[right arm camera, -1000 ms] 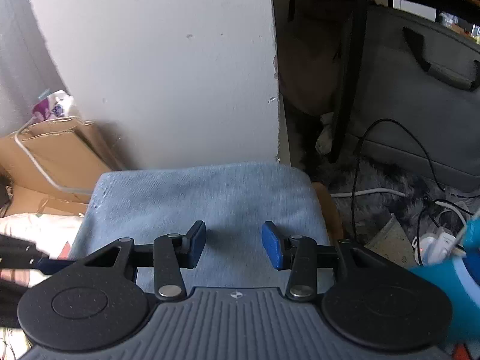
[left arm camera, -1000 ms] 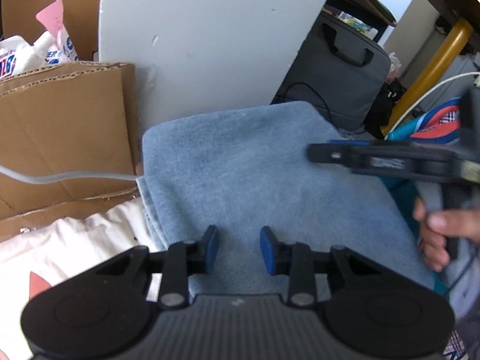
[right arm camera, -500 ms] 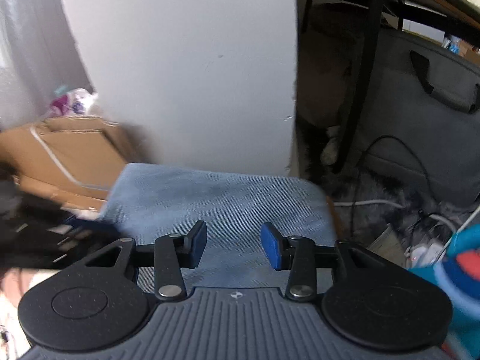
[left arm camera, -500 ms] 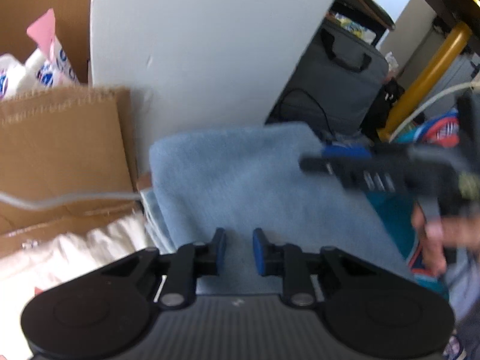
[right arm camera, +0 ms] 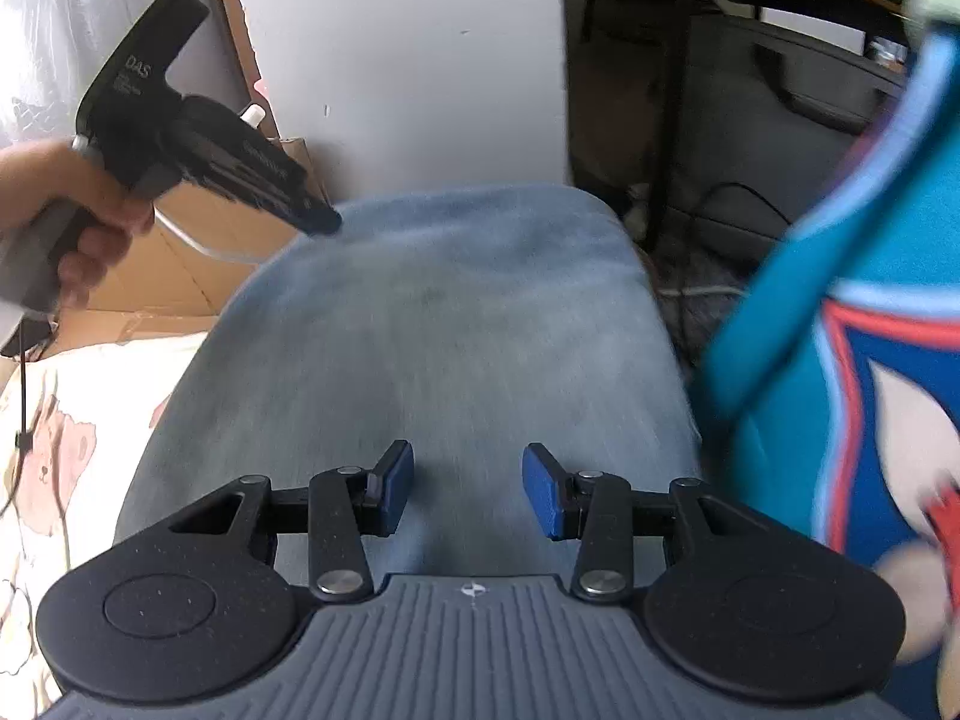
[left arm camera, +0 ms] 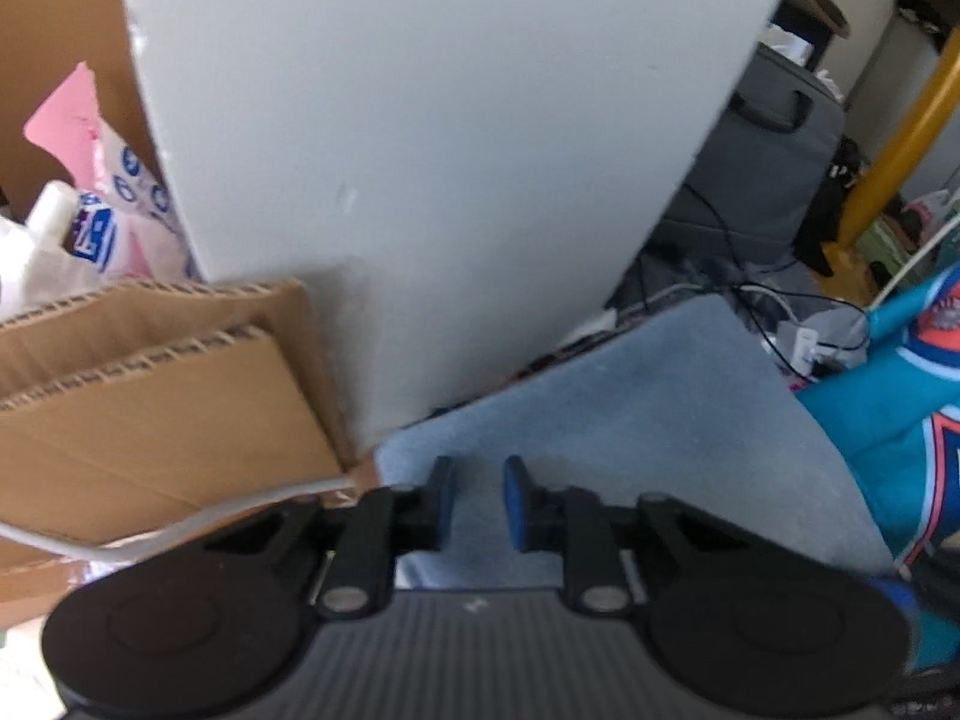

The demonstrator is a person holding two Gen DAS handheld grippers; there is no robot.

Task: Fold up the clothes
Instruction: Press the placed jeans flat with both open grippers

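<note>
White letters "DAS" stand on the black angular body of the left gripper [right arm camera: 324, 222], seen from the right wrist, with smaller lines beneath too fine to read. Blue print on the pink-and-white plastic package [left arm camera: 114, 222] stays illegible.

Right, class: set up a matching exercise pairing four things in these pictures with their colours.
Things:
1. folded cloth
2. sports jersey
3. cardboard
4. table leg

Colours:
A. yellow
B. brown
C. pale blue
D. teal with orange and white trim

Pairs: 1-C, 2-D, 3-B, 4-A
</note>
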